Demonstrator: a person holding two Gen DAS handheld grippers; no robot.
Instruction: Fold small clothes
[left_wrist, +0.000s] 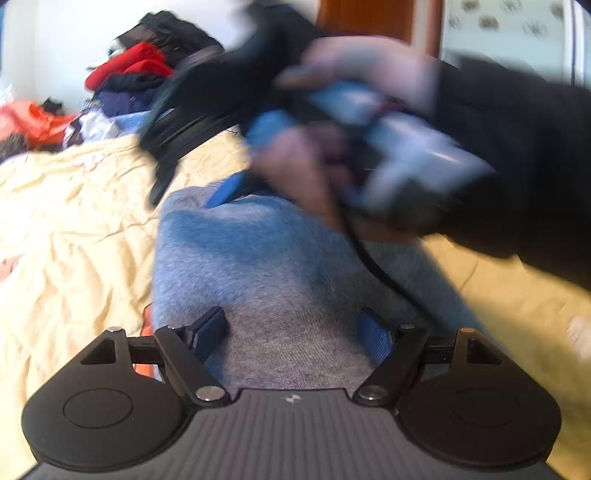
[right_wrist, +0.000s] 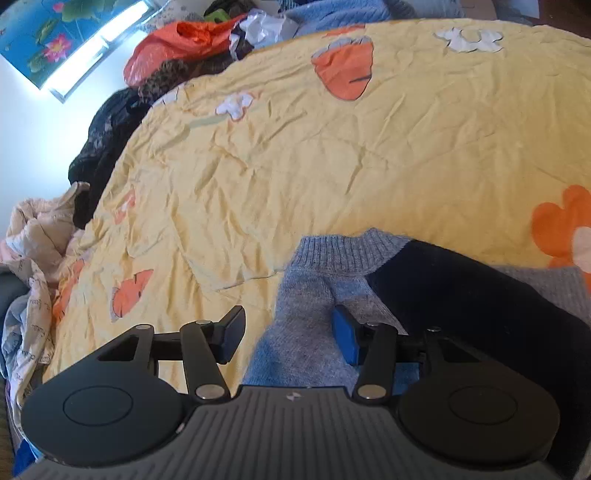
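The grey-blue knitted sweater (left_wrist: 280, 266) lies flat on the bed, on a crumpled yellow bedspread with orange and white flowers (right_wrist: 295, 155), and serves here as the landmark.

Nearest in the left wrist view, the left gripper (left_wrist: 293, 334) hangs low over the near part of the sweater. Its jaws are spread wide, one black finger and one blue finger each over the knit, with only flat fabric between them and nothing pinched.

In the right wrist view, the right gripper (right_wrist: 291, 334) sits at the sweater's edge, close to its ribbed hem. Its jaws are half spread: the blue-padded finger (right_wrist: 345, 341) is over the knit, the black finger over bare bedspread just beside the sweater. The sweater's edge lies between them, but the pads do not press on it. A dark sleeve (right_wrist: 480, 310) crosses the sweater just beside that gripper.

Farther along the sweater, the left wrist view shows the person's right hand (left_wrist: 314, 173), blurred, holding the other gripper above the far end of the knit, a black cable trailing down onto it.

Beyond the sweater, at the far edge of the bed, is a heap of mixed clothes in red, black and navy (left_wrist: 140, 74), with an orange plastic bag (right_wrist: 173, 44) beside it.
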